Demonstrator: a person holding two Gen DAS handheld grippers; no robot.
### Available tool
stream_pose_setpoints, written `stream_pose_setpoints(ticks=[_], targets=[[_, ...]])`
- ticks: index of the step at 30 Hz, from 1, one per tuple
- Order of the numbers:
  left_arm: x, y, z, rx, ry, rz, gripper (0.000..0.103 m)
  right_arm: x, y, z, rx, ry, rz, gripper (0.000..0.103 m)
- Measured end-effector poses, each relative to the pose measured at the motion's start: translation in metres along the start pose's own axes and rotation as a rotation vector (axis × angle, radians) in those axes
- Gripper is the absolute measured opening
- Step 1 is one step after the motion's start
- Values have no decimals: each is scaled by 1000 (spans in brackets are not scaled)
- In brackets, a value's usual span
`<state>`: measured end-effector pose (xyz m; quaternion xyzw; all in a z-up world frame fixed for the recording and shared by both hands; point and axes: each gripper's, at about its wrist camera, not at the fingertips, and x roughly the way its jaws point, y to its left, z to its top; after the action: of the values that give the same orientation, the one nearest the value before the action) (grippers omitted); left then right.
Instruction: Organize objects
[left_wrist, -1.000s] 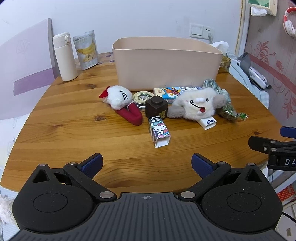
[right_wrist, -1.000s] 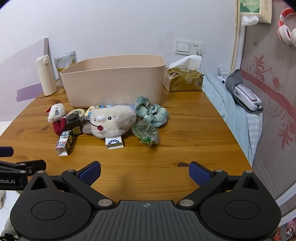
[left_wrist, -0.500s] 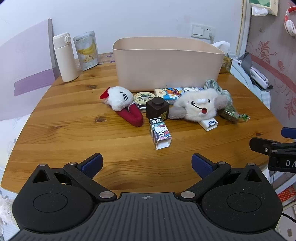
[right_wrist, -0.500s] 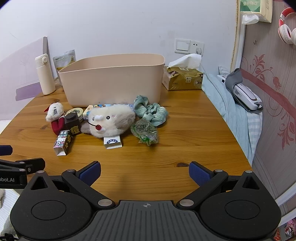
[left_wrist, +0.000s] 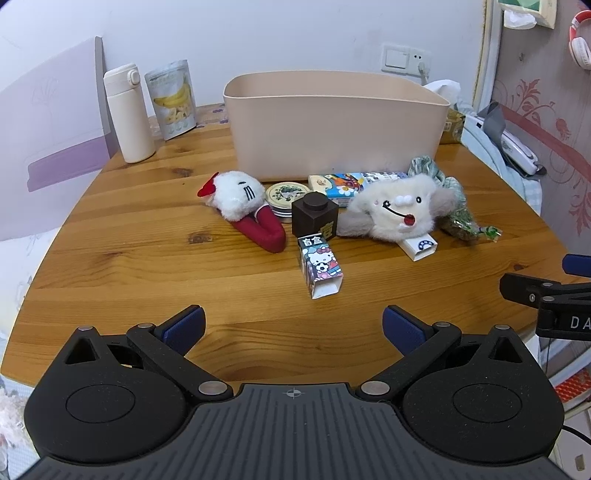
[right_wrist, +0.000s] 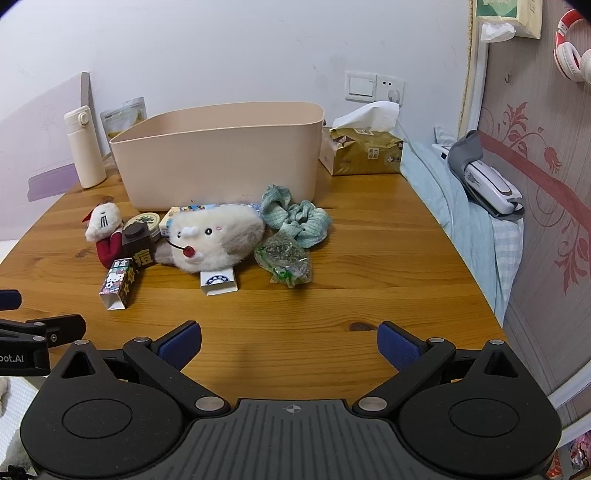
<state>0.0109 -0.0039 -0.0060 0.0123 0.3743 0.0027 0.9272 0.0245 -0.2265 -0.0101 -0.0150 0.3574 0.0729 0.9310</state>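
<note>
Toys and small boxes are lying clustered mid-table at my twelve o'clock — a fluffy cream plush (right_wrist: 218, 238) among them. The beige bin (right_wrist: 221, 155) is sitting just behind; I cannot see inside. I am holding my left gripper (left_wrist: 293, 328) and right gripper (right_wrist: 290, 341) with fingers spread apart, gripping nothing.

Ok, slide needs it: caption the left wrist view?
Open left gripper faces toys before an empty-looking bin.
</note>
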Motion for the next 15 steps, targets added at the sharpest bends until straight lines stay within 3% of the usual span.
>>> stream_pose_setpoints(ticks=[15], targets=[[8, -4, 4, 2, 11, 3, 103, 7, -4, 2, 18, 9, 0, 103]])
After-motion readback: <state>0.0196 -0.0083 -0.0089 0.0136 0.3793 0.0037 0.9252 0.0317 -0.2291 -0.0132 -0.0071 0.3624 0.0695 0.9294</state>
